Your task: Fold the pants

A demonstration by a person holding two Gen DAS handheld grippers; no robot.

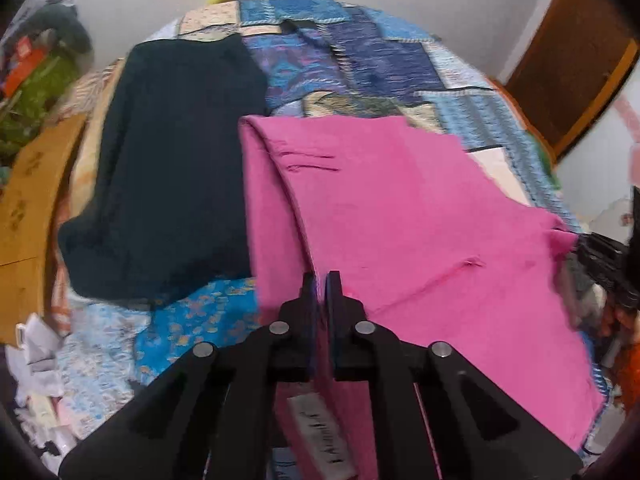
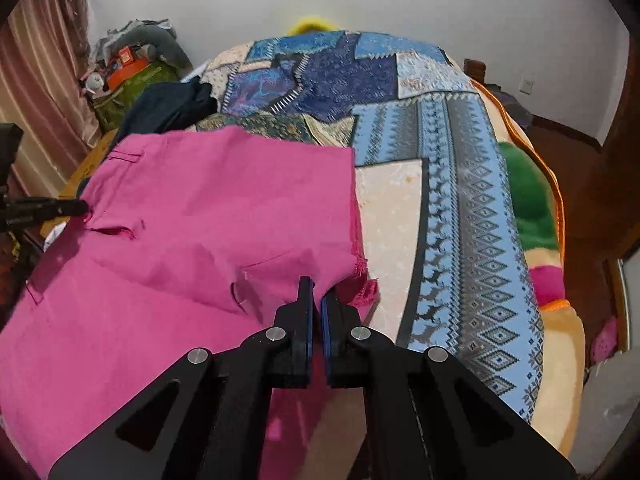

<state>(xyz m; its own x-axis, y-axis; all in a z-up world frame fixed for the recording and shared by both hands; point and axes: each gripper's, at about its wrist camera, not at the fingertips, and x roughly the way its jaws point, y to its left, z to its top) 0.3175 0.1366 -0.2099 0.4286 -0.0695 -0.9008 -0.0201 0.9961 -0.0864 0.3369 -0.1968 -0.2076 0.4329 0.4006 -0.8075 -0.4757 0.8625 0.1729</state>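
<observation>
Pink pants (image 1: pixel 400 208) lie spread over a patchwork quilt (image 1: pixel 360 60) on a bed, one layer doubled over another. In the left wrist view my left gripper (image 1: pixel 320 280) is shut on a fold edge of the pants, with a white label just below the fingers. The right gripper (image 1: pixel 600 256) shows at that view's right edge, at the cloth's corner. In the right wrist view the pink pants (image 2: pixel 200 208) fill the left half. My right gripper (image 2: pixel 316 288) is shut on their frayed right edge. The left gripper (image 2: pixel 72 208) pinches the far left edge.
A dark navy garment (image 1: pixel 172 160) lies on the quilt left of the pants. A cardboard box (image 1: pixel 24 200), loose papers (image 1: pixel 36 360) and a green bag (image 2: pixel 132 84) crowd the bed's left side. A curtain (image 2: pixel 36 80) hangs left; the quilt (image 2: pixel 460 200) extends right.
</observation>
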